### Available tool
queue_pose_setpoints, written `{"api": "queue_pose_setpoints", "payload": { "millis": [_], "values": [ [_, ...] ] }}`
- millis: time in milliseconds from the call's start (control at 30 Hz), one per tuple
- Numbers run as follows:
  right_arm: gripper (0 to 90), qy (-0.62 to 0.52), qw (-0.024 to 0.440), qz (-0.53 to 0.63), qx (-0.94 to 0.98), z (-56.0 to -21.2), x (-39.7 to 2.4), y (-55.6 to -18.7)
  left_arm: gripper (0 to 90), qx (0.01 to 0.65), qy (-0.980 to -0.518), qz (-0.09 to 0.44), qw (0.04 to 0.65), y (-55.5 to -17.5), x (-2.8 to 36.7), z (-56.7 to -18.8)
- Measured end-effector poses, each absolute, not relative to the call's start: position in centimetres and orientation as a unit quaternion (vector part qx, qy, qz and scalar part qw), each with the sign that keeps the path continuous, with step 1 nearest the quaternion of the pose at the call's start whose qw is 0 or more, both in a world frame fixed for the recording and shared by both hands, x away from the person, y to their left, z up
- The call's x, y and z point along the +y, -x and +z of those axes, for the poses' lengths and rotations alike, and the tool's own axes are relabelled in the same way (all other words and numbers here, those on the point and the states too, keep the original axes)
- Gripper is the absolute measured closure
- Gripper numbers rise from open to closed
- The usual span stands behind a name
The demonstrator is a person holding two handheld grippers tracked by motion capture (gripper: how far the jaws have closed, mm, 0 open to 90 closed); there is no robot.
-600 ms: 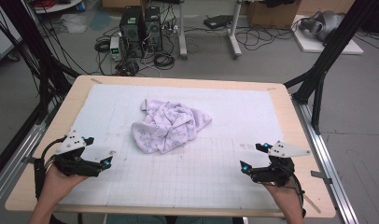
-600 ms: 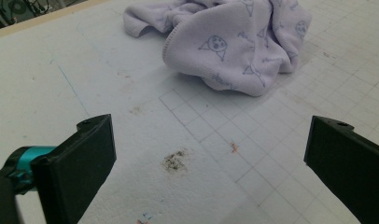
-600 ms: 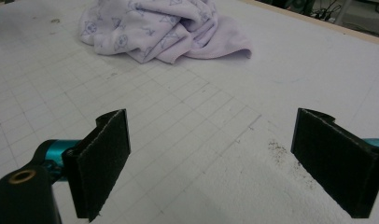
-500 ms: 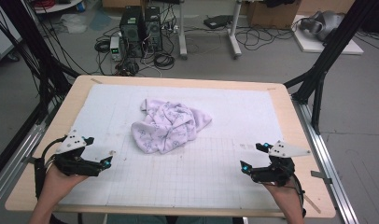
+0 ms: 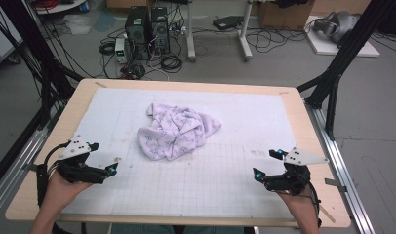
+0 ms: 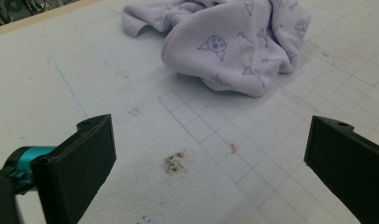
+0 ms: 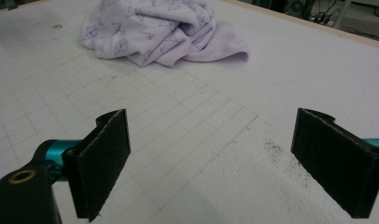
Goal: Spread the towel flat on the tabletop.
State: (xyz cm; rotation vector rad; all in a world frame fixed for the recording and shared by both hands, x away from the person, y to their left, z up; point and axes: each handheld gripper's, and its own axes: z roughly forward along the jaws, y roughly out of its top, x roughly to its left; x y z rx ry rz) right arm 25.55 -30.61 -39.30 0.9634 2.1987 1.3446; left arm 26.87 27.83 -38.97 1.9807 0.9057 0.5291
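- Lilac towel [image 5: 177, 130]: crumpled in a heap, printed with small animal faces, lying at the middle of the white gridded mat [image 5: 225, 180].
- Left gripper [image 5: 113, 165]: near the mat's front left corner, well apart from the towel; jaws spread wide, nothing between them.
- Right gripper [image 5: 264, 165]: near the mat's front right corner, well apart from the towel; jaws released, holding nothing.
- Dark stain [image 6: 175, 162]: on the mat, ahead of the left gripper.

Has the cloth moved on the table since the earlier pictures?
No. The cloth lies crumpled at the same spot on the white mat, just beyond its grid lines, as before.
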Motion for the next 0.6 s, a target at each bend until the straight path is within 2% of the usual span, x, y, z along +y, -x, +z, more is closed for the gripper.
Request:
{"api": "queue_pose_setpoints", "payload": {
  "millis": [600],
  "values": [
    [11.0,-0.33,0.185,0.488,0.787,-38.3,-29.4,-26.6,2.6,0.357,-0.798,0.214,0.436,-27.3,27.2,-38.4]
  ]
}}
